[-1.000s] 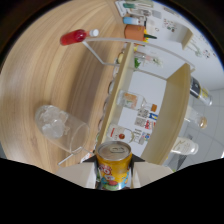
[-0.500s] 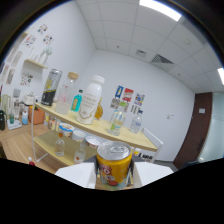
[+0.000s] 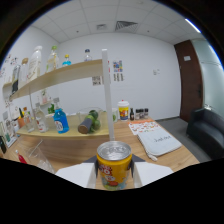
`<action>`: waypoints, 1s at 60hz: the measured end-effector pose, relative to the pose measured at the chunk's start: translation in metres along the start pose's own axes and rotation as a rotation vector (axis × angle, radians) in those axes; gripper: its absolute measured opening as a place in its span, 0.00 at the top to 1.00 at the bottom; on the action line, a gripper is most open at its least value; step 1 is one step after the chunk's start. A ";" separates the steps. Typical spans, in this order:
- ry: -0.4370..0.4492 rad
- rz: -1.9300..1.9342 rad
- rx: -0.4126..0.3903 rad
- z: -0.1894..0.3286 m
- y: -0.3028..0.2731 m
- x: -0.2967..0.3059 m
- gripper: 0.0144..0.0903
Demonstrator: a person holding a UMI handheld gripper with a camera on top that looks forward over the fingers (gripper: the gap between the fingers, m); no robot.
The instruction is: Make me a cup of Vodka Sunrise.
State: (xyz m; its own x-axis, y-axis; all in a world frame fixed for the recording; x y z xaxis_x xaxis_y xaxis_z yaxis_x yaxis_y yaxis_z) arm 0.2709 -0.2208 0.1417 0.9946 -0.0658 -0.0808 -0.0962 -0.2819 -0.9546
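A yellow drink can [image 3: 114, 169] with a silver lid stands upright between my fingers, printed label facing me. My gripper [image 3: 114, 176] is shut on the can, with its white fingers [image 3: 75, 175] pressed to both sides. The can is held above the wooden table [image 3: 125, 137]. A clear glass [image 3: 37, 156] sits low to the left of the fingers, partly hidden.
Beyond the can rises a white post [image 3: 107, 95] carrying a wooden shelf [image 3: 60, 75] with bottles. Below it on the table are a blue bottle [image 3: 60, 121], a green bottle [image 3: 89, 122] on its side, a yellow-lidded cup [image 3: 123, 110] and papers [image 3: 157, 140]. A dark sofa [image 3: 207, 129] is right.
The view has swung from looking down on the table, past the bottle shelves, to level across the room. The can has stayed fixed between the fingers throughout.
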 end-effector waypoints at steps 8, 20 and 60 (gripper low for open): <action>-0.012 0.017 -0.066 0.017 0.038 0.008 0.52; -0.046 0.019 -0.128 0.028 0.069 0.004 0.52; 0.082 -0.052 -0.203 0.004 0.083 0.014 0.07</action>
State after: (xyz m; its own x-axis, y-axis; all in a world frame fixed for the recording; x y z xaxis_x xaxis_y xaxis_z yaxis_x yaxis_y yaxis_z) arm 0.2769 -0.2414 0.0604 0.9927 -0.1208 -0.0012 -0.0587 -0.4730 -0.8791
